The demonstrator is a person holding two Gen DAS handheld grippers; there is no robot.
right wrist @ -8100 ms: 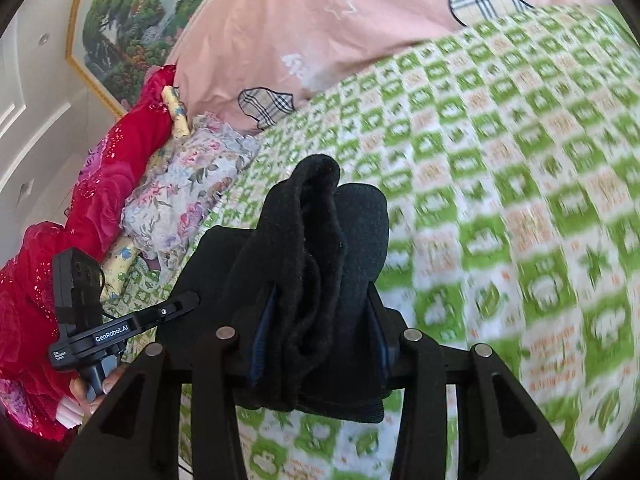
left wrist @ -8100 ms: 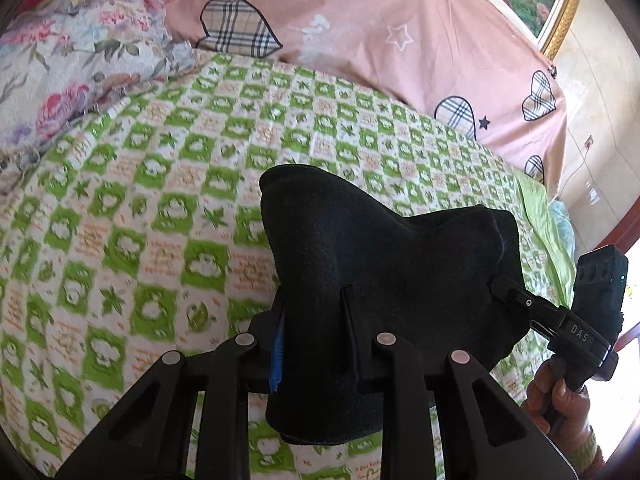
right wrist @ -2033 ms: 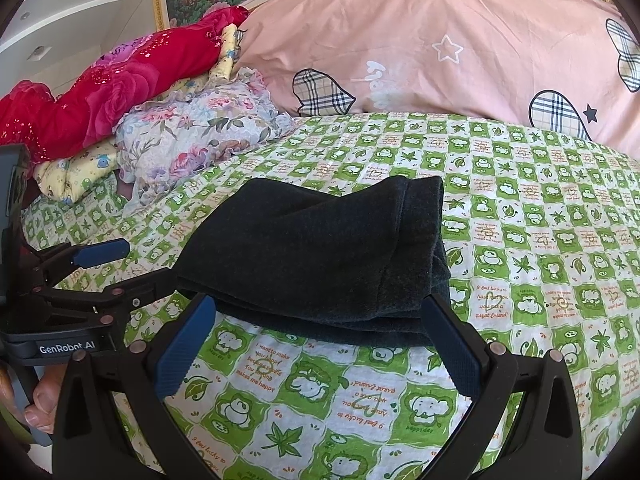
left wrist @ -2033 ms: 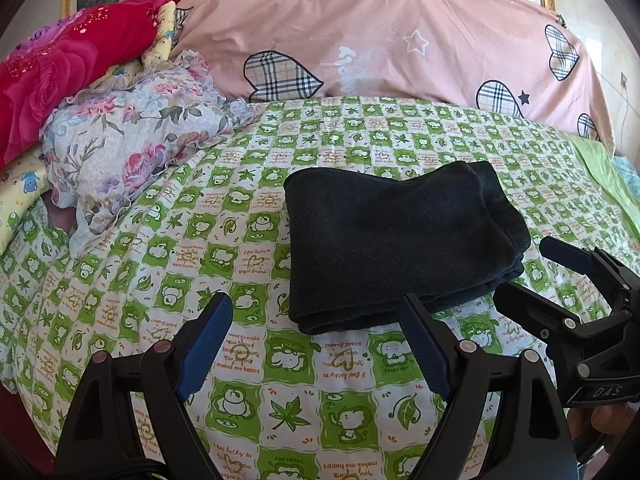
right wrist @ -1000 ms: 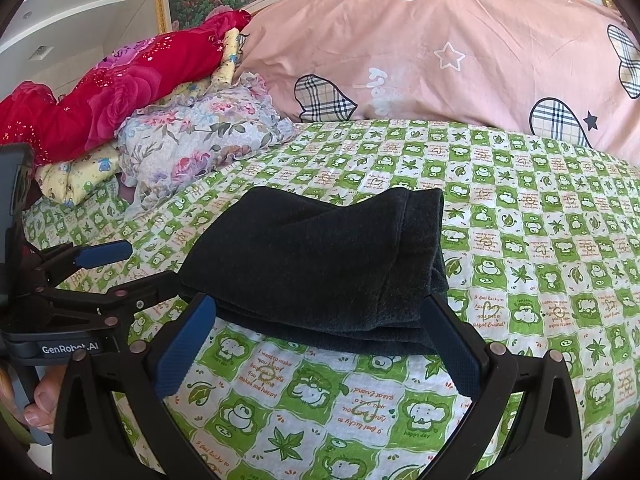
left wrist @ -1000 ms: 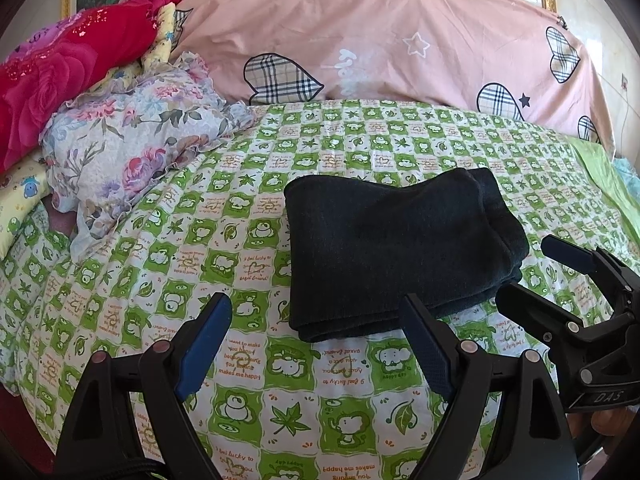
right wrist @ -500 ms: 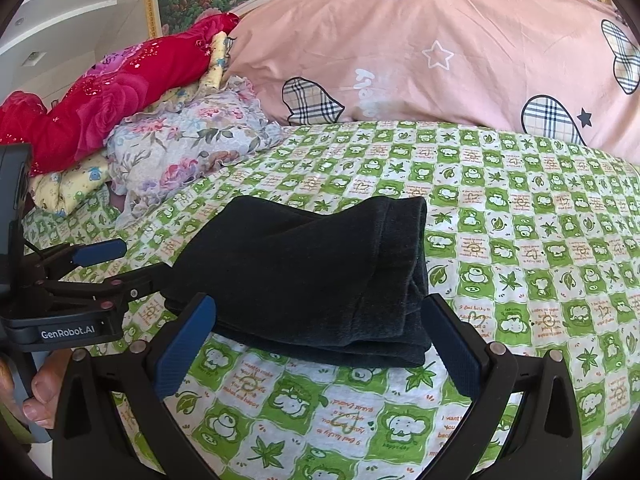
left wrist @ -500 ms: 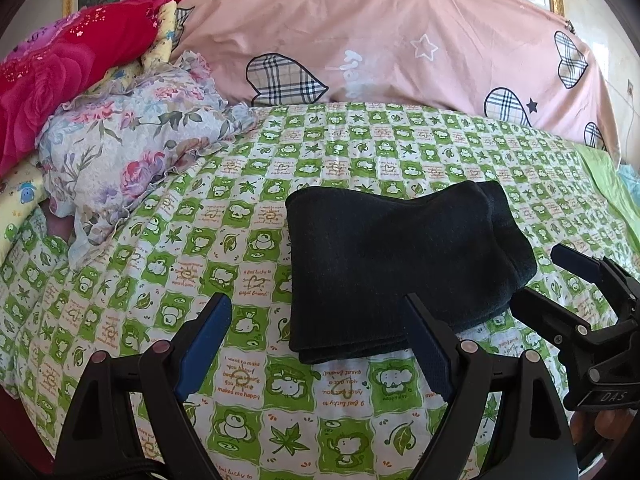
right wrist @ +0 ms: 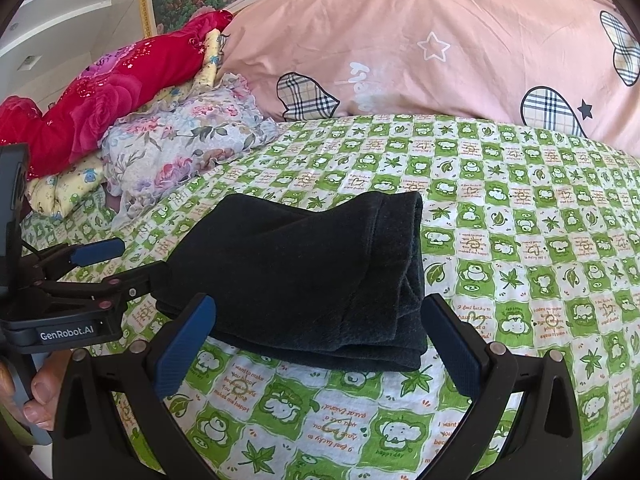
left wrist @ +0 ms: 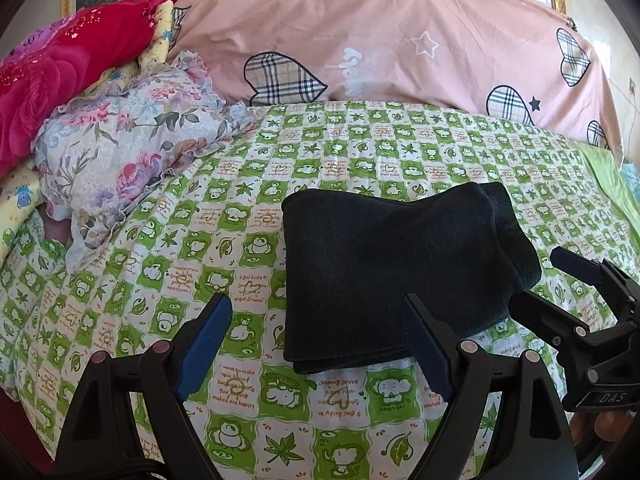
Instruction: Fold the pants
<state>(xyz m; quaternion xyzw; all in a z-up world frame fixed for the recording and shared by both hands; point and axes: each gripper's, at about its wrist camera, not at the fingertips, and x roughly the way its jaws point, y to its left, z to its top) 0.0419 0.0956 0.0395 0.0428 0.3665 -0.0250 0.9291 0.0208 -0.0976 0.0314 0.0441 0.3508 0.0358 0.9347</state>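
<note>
Red quilt (left wrist: 48, 76) cut off at left edge.

Pants (left wrist: 396, 276) now lie folded on bed, released; both grippers (left wrist: 320, 344) (right wrist: 316, 344) open & backed off.

"GenRobot.AI" on left tongs (right wrist: 96, 264); "DAS" on right tongs (left wrist: 556, 284).

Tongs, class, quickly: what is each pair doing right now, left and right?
Left tongs: open, holding nothing, short of the folded black pants.
Right tongs: open, holding nothing, with the pants' near edge between the fingers.
</note>
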